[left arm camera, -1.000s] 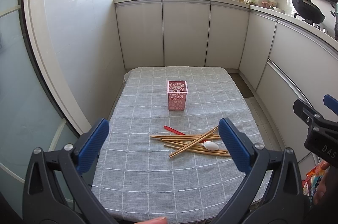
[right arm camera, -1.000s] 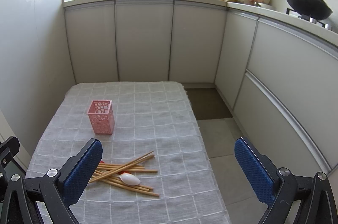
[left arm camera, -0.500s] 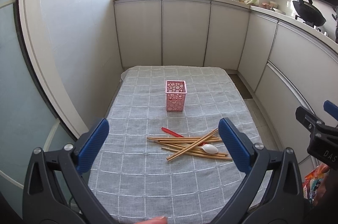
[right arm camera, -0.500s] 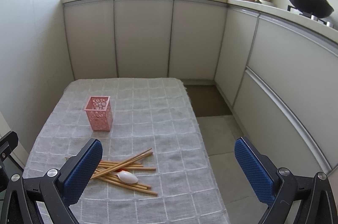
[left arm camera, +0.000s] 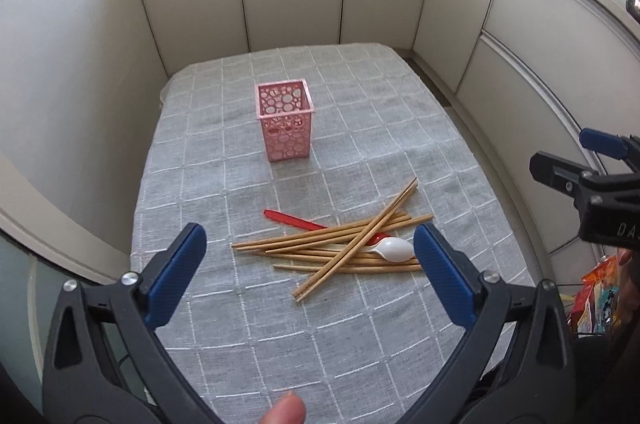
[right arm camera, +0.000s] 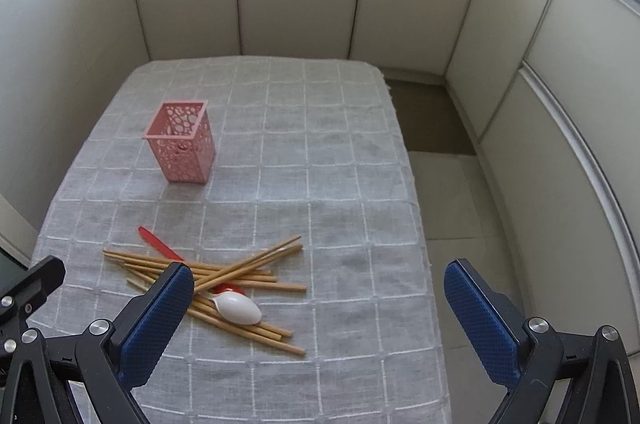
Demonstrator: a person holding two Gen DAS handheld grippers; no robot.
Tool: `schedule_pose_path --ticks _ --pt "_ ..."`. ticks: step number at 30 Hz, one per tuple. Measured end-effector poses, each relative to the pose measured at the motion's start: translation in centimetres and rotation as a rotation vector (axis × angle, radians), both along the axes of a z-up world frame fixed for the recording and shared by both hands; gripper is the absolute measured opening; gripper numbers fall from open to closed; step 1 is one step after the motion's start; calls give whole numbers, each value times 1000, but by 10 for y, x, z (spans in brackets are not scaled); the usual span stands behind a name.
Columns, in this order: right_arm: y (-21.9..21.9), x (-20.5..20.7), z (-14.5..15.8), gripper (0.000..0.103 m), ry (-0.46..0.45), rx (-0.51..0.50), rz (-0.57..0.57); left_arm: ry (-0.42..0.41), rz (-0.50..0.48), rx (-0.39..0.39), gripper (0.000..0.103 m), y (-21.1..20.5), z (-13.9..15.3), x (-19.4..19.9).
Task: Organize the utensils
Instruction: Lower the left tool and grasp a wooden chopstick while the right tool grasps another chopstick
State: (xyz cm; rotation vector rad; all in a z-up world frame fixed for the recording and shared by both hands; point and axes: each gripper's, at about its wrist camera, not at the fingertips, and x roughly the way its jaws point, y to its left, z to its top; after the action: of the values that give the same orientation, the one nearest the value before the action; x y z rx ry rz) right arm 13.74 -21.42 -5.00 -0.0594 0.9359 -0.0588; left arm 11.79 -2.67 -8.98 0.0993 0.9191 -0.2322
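Both claws, left claw [left arm camera: 310,256] and right claw [right arm camera: 318,308], gape empty; we approach the chopsticks [left arm camera: 344,244]; next, pinch one for the pink holder [left arm camera: 285,121].

Near desk [left arm camera: 280,352]: bare cloth in front of the chopsticks [left arm camera: 340,248], open to a gripper.
Middle: a clear strip lies between the chopsticks and the pink basket [left arm camera: 285,121].
Far desk: bare behind the basket.
Left side: wall [right arm camera: 60,43] close along the desk edge.
Right side: open floor [right arm camera: 452,199], then cabinets [right arm camera: 560,127].
Pile: white spoon [right arm camera: 238,308] and red spoon [left arm camera: 294,220] tangled among the sticks.
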Motion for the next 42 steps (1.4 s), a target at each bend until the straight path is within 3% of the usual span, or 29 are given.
schedule_pose_path --ticks 4,6,15,19,23,27,33,39,42 --pt "-12 28 -33 103 57 24 -24 99 -59 7 101 -20 -34 33" --pt "-23 40 -57 103 135 69 -33 149 -90 -14 97 -30 -53 51" --pt "-65 81 -107 92 260 210 -105 336 -244 -100 55 -89 -128 108" --pt "-78 95 -127 90 308 226 -135 344 -295 -83 38 -110 -142 119" --pt "-85 100 -138 90 338 253 -138 376 -344 -101 27 -123 -154 127" --pt "-88 103 -144 89 353 276 -132 395 -348 -109 15 -129 -162 133" --pt "-89 106 -155 86 373 357 -129 360 -269 -137 7 -116 -159 140" --pt "-77 114 -169 74 400 488 -123 302 -211 -134 7 -91 -128 129" --pt "-60 120 -179 62 416 545 -111 281 -182 -117 7 -77 -112 119"
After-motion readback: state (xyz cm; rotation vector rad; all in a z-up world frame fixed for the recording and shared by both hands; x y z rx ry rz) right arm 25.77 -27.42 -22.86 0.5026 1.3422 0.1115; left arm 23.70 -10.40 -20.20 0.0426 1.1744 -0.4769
